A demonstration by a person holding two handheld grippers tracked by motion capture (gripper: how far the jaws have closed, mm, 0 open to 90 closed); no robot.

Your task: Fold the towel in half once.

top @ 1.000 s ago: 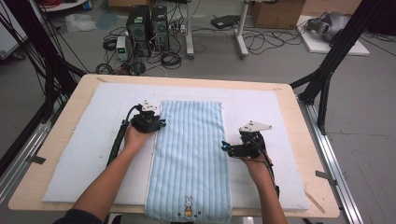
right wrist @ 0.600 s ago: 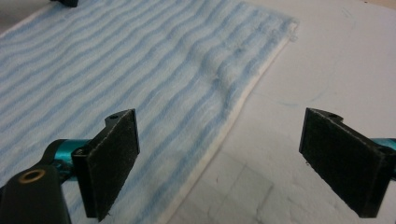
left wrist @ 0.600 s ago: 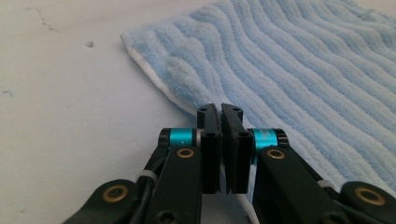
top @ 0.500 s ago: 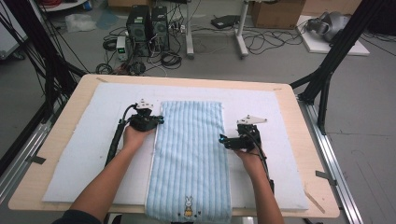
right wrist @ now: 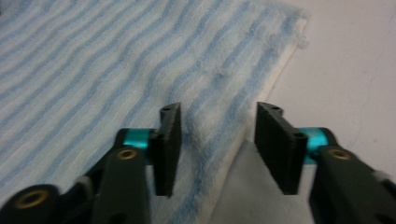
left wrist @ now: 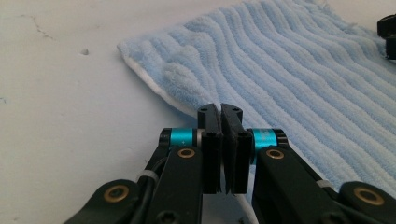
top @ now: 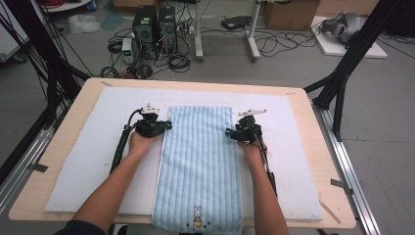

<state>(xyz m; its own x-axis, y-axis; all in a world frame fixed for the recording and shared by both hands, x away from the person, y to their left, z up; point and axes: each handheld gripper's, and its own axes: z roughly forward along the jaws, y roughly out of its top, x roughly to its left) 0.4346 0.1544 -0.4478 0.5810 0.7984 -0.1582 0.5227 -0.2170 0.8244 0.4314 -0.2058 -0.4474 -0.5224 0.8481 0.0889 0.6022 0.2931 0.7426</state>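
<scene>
A wooden table (top: 313, 147) carries a white foam mat (top: 98, 147), and on the mat a light blue striped towel (top: 198, 161) lies flat lengthwise, its bunny-embroidered end hanging at the near edge. The left gripper (top: 164, 125) sits at the towel's left edge, jaws pressed together on the hem. The right gripper (top: 230, 132) sits at the right edge, jaws wide apart astride the border, clamping nothing.

Black claw (left wrist: 222, 122) with ribbed pads, teal collars, brass screws, black cable.
</scene>
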